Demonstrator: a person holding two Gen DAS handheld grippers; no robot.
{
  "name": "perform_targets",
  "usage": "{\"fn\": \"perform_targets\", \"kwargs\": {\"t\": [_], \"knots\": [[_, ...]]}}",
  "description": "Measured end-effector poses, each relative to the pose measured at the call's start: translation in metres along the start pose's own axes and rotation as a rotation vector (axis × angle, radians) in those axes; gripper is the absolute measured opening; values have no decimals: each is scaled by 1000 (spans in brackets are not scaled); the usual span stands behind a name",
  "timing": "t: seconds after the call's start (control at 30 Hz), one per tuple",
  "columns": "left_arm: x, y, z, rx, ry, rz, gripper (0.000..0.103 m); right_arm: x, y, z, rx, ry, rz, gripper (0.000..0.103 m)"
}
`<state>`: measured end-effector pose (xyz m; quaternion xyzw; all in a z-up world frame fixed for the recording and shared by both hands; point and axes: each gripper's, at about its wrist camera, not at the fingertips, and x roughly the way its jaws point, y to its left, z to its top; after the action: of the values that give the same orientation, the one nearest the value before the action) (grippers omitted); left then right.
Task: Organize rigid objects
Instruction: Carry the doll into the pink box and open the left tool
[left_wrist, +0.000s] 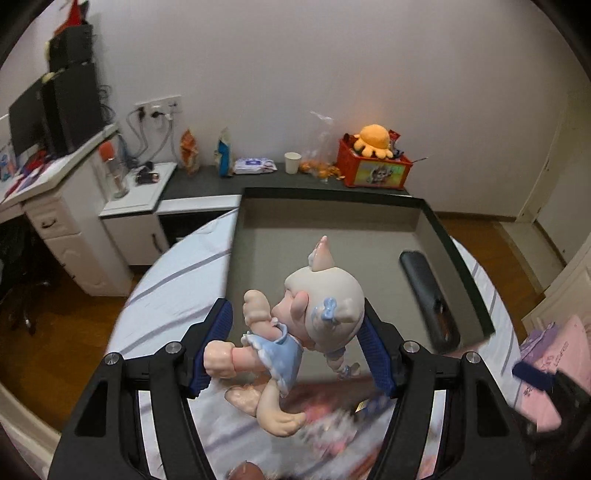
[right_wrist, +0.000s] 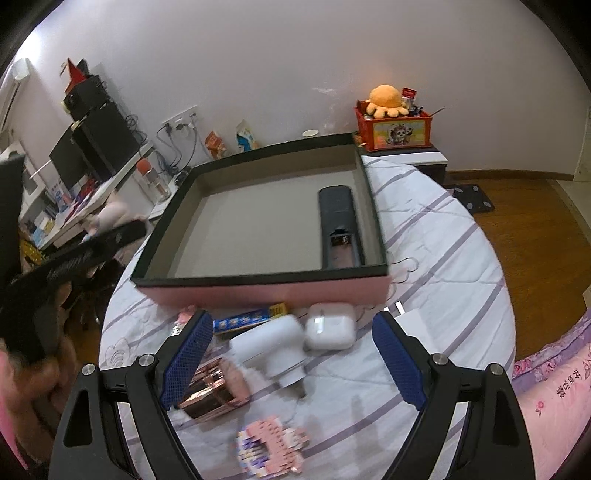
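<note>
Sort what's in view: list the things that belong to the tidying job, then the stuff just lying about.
Job:
- doll, held in left gripper
- box
- remote, already in the box
- earbud case
- white gadget
- rose-gold container
- right gripper, open

Lying about:
- red crate
- octopus plush
- paper cup
- snack bags

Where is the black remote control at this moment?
The black remote control lies inside the open box, along its right wall, seen in both wrist views; the doll in the left gripper hangs nearer the camera.
</note>
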<state>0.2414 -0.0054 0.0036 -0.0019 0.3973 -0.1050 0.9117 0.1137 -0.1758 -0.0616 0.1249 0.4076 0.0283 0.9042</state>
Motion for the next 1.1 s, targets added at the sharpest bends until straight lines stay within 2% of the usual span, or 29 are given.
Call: {"fn": "perform_targets", "kwargs": {"t": [0.13,0.33,0.43,0.5,0.63,0.9,1.1], "knots": [[44,-14,12,4,40,-9,68,7,-18,5,36,7,-22,89],[91,-19,6,-7,126,3,67,16,-36,11,70,24,-45,89],[97,-20,2,-2,138,40,76,21,-40,12,78,32,-45,89],[97,-19,2,-2,139,53,90,23,-38,11,74,38,-43,89],[86,-16,2,-1,121,75,103,21,-34,10,59,36,-33,89],[27,-9,-8,-20,40,115,103,-2,-27,4,42,-8,-19,89],[-34,-3,-38,-25,-5,134,103,-24,-29,-11,34,-38,-22,89]]}}
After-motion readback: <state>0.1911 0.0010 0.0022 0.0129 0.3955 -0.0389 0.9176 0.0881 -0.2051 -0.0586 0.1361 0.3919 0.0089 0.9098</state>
